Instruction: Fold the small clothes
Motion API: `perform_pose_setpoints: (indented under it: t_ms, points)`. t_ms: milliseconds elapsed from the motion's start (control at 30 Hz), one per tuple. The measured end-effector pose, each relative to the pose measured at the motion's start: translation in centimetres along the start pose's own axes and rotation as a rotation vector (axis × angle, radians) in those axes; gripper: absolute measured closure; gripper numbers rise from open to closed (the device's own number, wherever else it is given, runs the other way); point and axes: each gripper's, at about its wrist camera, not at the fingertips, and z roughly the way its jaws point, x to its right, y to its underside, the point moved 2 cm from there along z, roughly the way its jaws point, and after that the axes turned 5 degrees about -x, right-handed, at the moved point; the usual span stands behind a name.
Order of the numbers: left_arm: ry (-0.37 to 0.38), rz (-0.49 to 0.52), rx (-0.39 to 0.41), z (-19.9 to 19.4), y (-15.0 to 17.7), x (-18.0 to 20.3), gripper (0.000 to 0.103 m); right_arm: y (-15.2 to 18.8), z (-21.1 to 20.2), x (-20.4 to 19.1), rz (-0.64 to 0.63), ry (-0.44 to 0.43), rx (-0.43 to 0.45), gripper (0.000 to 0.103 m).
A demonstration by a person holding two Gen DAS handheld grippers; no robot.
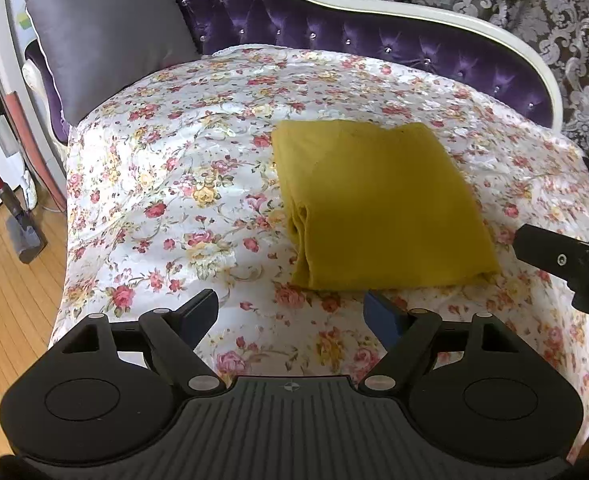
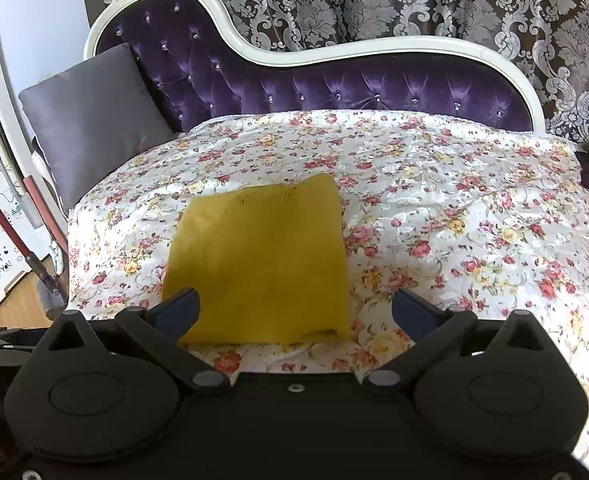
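Folded mustard-yellow garment (image 1: 378,204) flat on floral bedspread (image 1: 182,184), just beyond left gripper (image 1: 292,316) and right gripper (image 2: 296,314), both spread wide, empty.

A mustard-yellow folded cloth (image 2: 258,264) lies on a white, rose-flowered cover (image 2: 454,216); purple tufted backrest (image 2: 334,88), grey cushion (image 2: 90,120).

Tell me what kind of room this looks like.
Probably a living room or bedroom in a home: a purple tufted chaise under a floral cover, damask curtains behind, and a wooden floor. A folded yellow garment lies on the cover.
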Motion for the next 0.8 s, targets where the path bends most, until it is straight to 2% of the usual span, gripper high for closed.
perform_pose_setpoints:
  t_ms: [467, 800]
  points:
    - [0.011, 0.038, 0.028, -1.2, 1.3, 0.6, 0.024, 1.4, -1.0, -0.5, -0.002, 0.010, 0.012, 0.001]
    - [0.019, 0.027, 0.025, -1.3, 1.6, 0.5, 0.024, 1.8, -1.2, -0.6, -0.004, 0.014, 0.014, 0.001]
